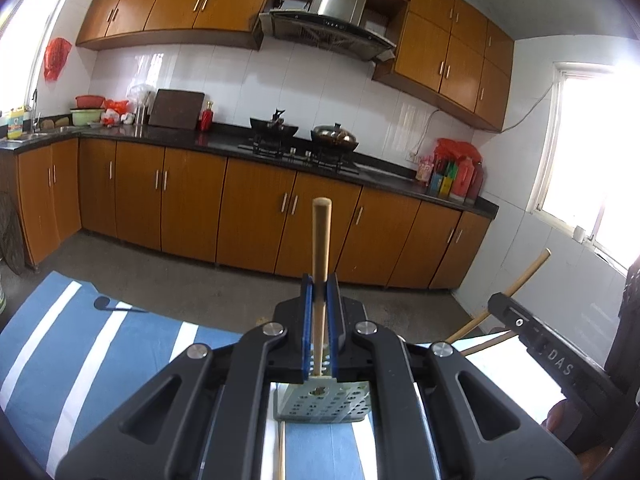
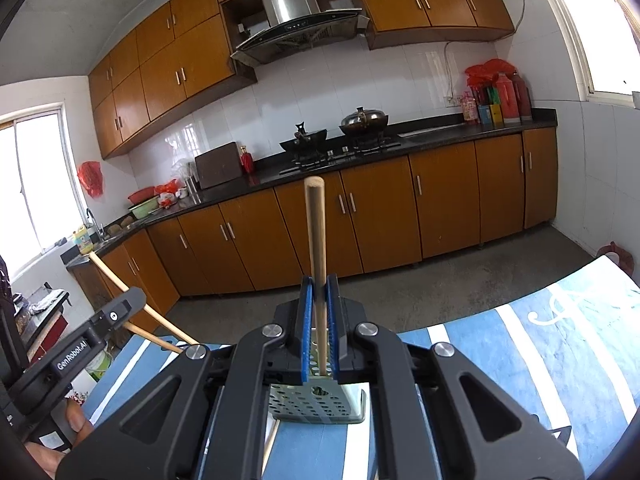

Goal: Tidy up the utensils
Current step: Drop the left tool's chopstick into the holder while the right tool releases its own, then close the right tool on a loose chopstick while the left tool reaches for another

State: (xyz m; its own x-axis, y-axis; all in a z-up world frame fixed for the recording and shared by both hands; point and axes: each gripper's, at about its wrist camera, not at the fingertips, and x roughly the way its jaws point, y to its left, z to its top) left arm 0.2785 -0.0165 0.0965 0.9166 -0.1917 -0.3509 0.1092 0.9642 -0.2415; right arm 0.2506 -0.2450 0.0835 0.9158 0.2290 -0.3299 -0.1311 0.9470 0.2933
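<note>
Clenching the left gripper point(image 1: 320, 300) on a wooden stick point(image 1: 321, 240), pinching it between the blue jaws partway up and standing it nearly upright, its rounded top rising against the brown cabinet doors point(image 1: 256, 208) beyond. Aiming slightly downward over a tabletop draped in a blue striped cloth point(image 1: 60, 340). Clenching the right gripper point(image 2: 319, 300) the same way on a second wooden stick point(image 2: 314, 232), jaws shut tight against its sides, also upright. Hanging a grey perforated plate point(image 1: 320, 406) just below the left jaws at the foot of the stick, low over the cloth, and a second perforated plate point(image 2: 316, 404) likewise under the right jaws; not possible telling whether plates and sticks are joined. Working side by side, each gripper showing at the edge of the other's view with its stick slanting there, and a thumb point(image 2: 78, 420) wrapping the left handle. Lying flat on the cloth beneath the left gripper, a loose stick point(image 1: 281, 452); resting farther off on the cloth's far edge, a black ladle point(image 1: 108, 305). Standing well apart across the bare floor, a kitchen counter point(image 1: 224, 140) carrying two pots point(image 1: 334, 136) on the stove under a range hood point(image 1: 328, 28).
</note>
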